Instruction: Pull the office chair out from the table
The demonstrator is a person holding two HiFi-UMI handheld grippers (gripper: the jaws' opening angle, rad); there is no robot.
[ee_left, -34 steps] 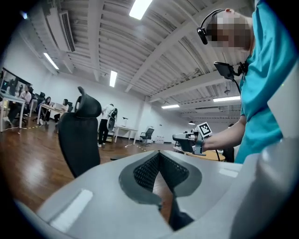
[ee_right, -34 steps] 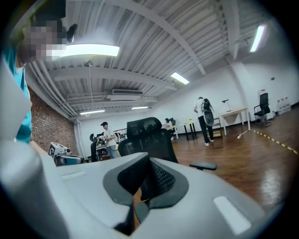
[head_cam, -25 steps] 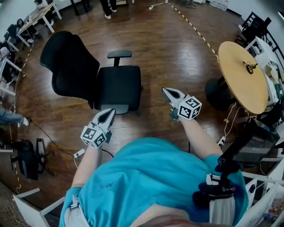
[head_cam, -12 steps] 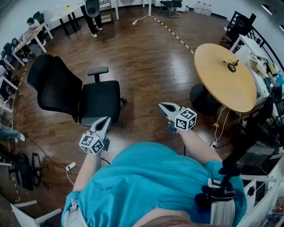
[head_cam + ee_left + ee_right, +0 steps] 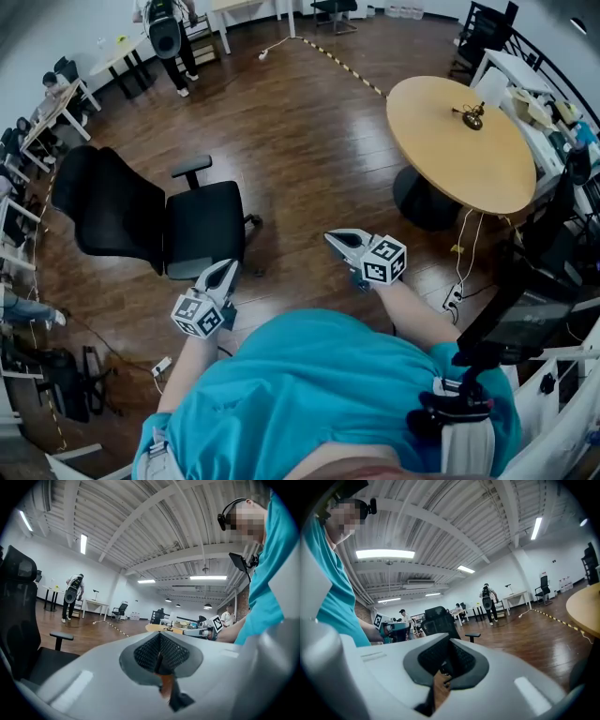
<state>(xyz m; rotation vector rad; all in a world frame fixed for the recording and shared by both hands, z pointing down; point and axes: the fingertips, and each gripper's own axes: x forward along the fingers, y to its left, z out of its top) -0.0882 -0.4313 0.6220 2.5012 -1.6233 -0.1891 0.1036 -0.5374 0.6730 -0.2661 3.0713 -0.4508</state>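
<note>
The black office chair (image 5: 187, 225) stands on the wood floor at left, well apart from the round wooden table (image 5: 459, 141) at right. My left gripper (image 5: 228, 268) is shut and empty, just short of the seat's near edge without touching it. Also shut and empty, my right gripper (image 5: 334, 237) hangs over bare floor between chair and table. In the left gripper view the chair's backrest (image 5: 18, 620) and armrest (image 5: 61, 637) fill the left side, beyond the shut left gripper (image 5: 159, 654). The right gripper view shows the chair (image 5: 438, 623) past the shut right gripper (image 5: 446, 666).
A small object (image 5: 469, 116) lies on the table. A power strip and cables (image 5: 454, 298) lie on the floor by the table base. A dark stand (image 5: 525, 300) rises at right. A taped line (image 5: 347, 66) crosses the floor. A person (image 5: 164, 33) stands near far desks.
The head view has swung: the chair now sits further left and the table more fully in view. Both grippers stay shut and empty in front of the body.
</note>
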